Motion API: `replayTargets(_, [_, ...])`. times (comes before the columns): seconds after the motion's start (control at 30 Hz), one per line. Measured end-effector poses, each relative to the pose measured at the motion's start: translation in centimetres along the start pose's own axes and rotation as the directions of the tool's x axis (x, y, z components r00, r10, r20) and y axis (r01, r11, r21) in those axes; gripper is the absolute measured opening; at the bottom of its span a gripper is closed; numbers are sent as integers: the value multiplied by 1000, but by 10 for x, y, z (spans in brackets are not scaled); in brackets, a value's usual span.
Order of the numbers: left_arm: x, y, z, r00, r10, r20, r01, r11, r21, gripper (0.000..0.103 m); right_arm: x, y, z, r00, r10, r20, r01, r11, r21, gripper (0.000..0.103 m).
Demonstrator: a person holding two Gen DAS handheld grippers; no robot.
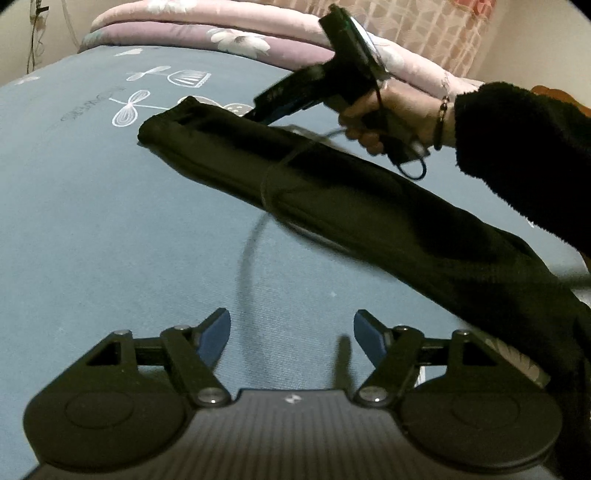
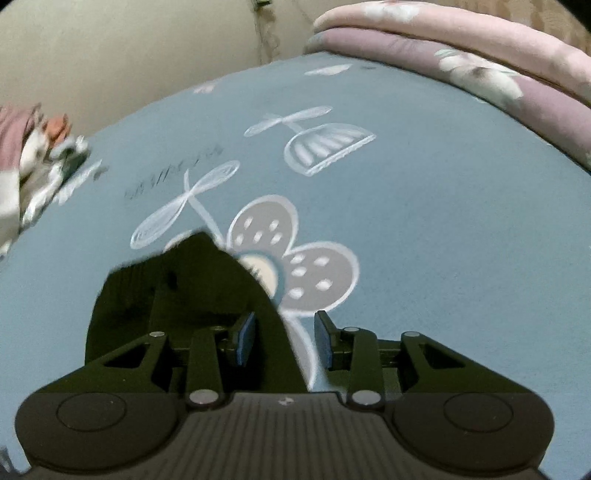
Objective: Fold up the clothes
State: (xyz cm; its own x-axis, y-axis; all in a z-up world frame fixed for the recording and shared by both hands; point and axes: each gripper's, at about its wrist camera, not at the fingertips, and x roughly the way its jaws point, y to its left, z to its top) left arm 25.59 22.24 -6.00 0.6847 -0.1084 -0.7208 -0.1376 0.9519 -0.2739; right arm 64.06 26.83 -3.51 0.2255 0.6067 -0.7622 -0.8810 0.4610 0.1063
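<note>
A long black garment (image 1: 369, 206) lies stretched diagonally across the blue bedsheet, from the far middle toward the near right. My left gripper (image 1: 291, 332) hovers open over bare sheet in front of it, with nothing between its blue pads (image 1: 218, 332). A hand (image 1: 388, 110) in a fuzzy black sleeve holds my right gripper (image 1: 255, 110) at the garment's far end. In the right wrist view the black garment's end (image 2: 184, 288) lies under the left finger and reaches partway into the gap. The right gripper (image 2: 284, 338) is open there, its right pad (image 2: 323, 339) clear of the cloth.
The blue bedsheet (image 1: 110, 221) bears white flower drawings (image 2: 295, 266). Folded pink and purple floral quilts (image 1: 221, 33) are stacked along the far edge. A crumpled floral cloth (image 2: 29, 158) lies at the far left. A thin cable (image 1: 247, 258) hangs in front of the left camera.
</note>
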Motion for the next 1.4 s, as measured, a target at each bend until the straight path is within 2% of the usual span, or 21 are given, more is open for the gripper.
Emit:
replayTargets(0.13, [3,0,0,1000,0,2,0,1000,2,77,2,16,-5,999,-45,0,45,995,-86,41])
replayTargets(0.23, [5,-2,1,1000,6,1,-6,1000,17,78,3,20,-3,999,-39,-25,36,995,-96,34])
replayTargets(0.3, [6,-3,1,1000,6,2,-6,1000,20,79,1,21,-1,999,-17,-45,12,996,-93,12])
replayTargets(0.33, [6,-3,1,1000,5,3,-5,1000,20,79,-1,22,0,999,-22,-39,18,995,-96,5])
replayTargets(0.57, [8,-4,3,1000,7,2,-7,1000,21,79,-22,29,8,991,-121,51,127,983,-131,3])
replayTargets(0.77, [9,-4,3,1000,13,1,-13,1000,28,79,-28,24,17,976,-204,81,214,966,-146,3])
replayTargets(0.87, [8,-5,2,1000,13,0,-13,999,31,79,-23,21,14,978,-203,53,209,969,-132,7])
replayTargets(0.97, [8,-4,2,1000,8,1,-8,1000,27,79,-24,18,10,982,-186,34,188,975,-118,22])
replayTargets(1.03, [9,-3,3,1000,8,1,-8,1000,30,79,-43,12,11,988,-149,52,154,982,-109,28])
replayTargets(1.1, [10,-3,4,1000,6,0,-6,999,37,80,-64,2,10,991,-118,61,123,988,-96,47])
replayTargets(1.13, [10,-3,4,1000,5,0,-5,999,40,80,-73,-5,8,992,-111,58,115,989,-87,52])
replayTargets(1.23, [12,-3,5,1000,5,-1,-5,999,45,80,-94,-27,-3,995,-88,35,90,994,-57,52])
replayTargets(1.4, [15,-3,6,1000,6,-2,-6,999,51,81,-95,-53,-46,995,-76,-62,75,997,-19,52])
